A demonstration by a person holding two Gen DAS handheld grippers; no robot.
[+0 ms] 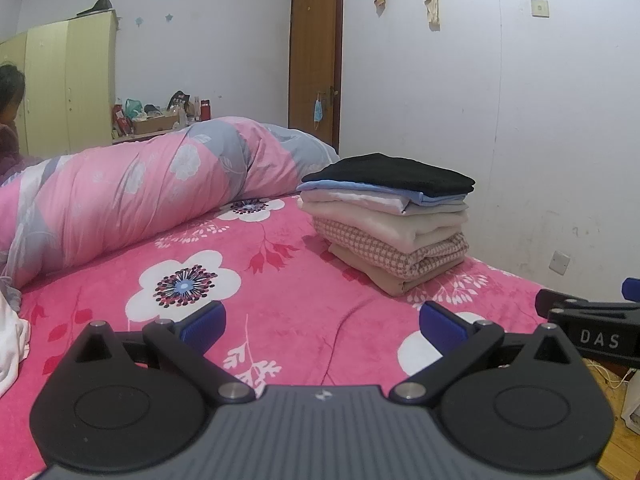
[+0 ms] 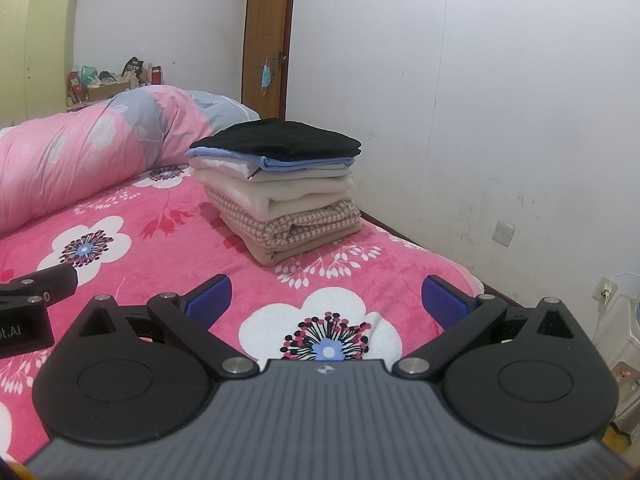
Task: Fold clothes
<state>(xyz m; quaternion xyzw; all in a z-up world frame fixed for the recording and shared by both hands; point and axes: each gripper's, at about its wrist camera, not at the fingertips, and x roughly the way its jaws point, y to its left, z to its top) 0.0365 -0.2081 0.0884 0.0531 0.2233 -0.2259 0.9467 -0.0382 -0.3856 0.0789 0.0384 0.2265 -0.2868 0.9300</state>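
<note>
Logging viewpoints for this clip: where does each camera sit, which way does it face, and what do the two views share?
Left wrist: on the left gripper, low over the bed, facing the stack of folded clothes; jaws open, right gripper's tip at right edge.
Right wrist: on the right gripper, same heading; jaws open, left gripper's tip at left edge.
Shared: stack, rolled quilt, door, wall.

Left wrist view: low over the pink floral bedspread [image 1: 280, 264], facing along the open left gripper [image 1: 322, 322] toward the wall.
Right wrist view: same heading, just beside, behind the right gripper [image 2: 326, 298].
Shared: stack of folded clothes [image 1: 390, 220] ahead, rolled quilt [image 1: 132, 196] ahead-left, door [image 1: 316, 48].
</note>
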